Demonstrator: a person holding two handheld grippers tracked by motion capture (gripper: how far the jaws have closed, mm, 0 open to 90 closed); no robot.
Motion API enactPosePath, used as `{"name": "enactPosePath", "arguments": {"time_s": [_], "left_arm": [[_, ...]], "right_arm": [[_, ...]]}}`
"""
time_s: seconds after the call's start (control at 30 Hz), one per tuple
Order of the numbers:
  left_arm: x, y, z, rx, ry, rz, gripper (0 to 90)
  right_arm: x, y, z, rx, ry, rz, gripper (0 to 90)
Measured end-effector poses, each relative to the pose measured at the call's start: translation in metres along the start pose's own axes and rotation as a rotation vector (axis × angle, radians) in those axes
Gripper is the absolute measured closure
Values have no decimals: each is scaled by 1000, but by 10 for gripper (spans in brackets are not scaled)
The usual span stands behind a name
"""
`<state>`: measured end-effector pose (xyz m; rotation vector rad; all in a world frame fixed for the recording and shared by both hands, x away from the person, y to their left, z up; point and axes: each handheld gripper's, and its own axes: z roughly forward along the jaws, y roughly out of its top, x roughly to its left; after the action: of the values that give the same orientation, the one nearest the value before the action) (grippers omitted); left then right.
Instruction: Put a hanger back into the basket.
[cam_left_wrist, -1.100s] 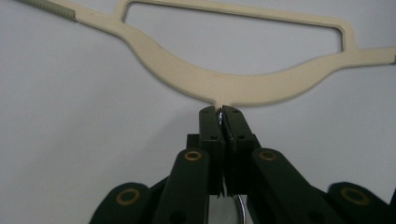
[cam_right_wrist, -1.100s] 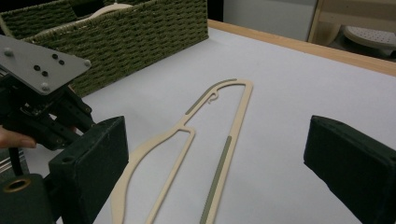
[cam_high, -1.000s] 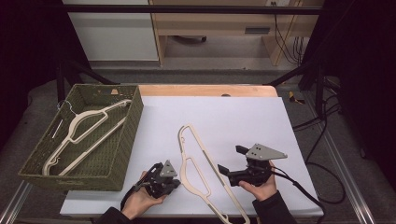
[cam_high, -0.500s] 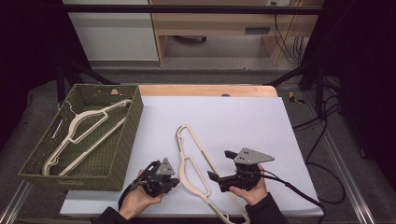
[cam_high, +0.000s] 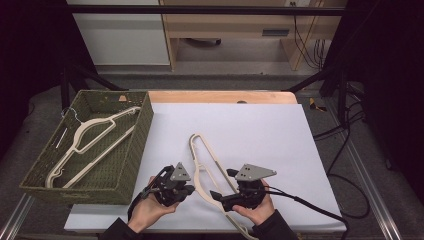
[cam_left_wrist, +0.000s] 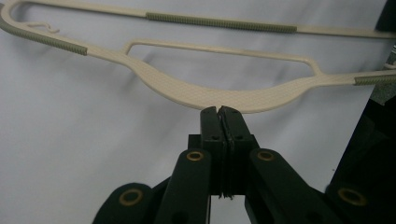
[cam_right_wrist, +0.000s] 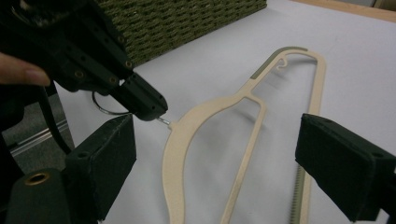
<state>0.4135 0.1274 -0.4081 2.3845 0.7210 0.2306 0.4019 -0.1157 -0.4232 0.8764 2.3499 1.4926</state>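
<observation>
The cream plastic hanger (cam_high: 207, 165) lies on the white sheet (cam_high: 260, 130) near the front edge, right of the wicker basket (cam_high: 127, 165). The left gripper (cam_right_wrist: 152, 109) is clamped on its metal hook stem (cam_right_wrist: 163, 121) (a thin, slippery purchase). The right gripper (cam_high: 216, 196) has its jaws wide around the body, just been closing, not yet pressing. If it lifts late, the hanger may pivot and slip free.

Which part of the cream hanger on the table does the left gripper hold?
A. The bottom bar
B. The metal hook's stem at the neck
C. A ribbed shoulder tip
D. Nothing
B: in the right gripper view, the left gripper is shut on the metal hook where it joins the cream hanger.
</observation>
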Motion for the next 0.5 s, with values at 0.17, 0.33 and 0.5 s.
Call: {"name": "enactPosePath", "arguments": {"time_s": [0.17, 0.33, 0.5], "left_arm": [[-2, 10, -4, -3, 3, 7, 888], [-4, 18, -6, 10, 16, 21, 888], [-5, 25, -5, 14, 18, 21, 888]], "right_arm": [[7, -2, 10, 42, 6, -25, 147], [9, -6, 16, 66, 5, -19, 201], [10, -8, 18, 85, 15, -33, 289]]}}
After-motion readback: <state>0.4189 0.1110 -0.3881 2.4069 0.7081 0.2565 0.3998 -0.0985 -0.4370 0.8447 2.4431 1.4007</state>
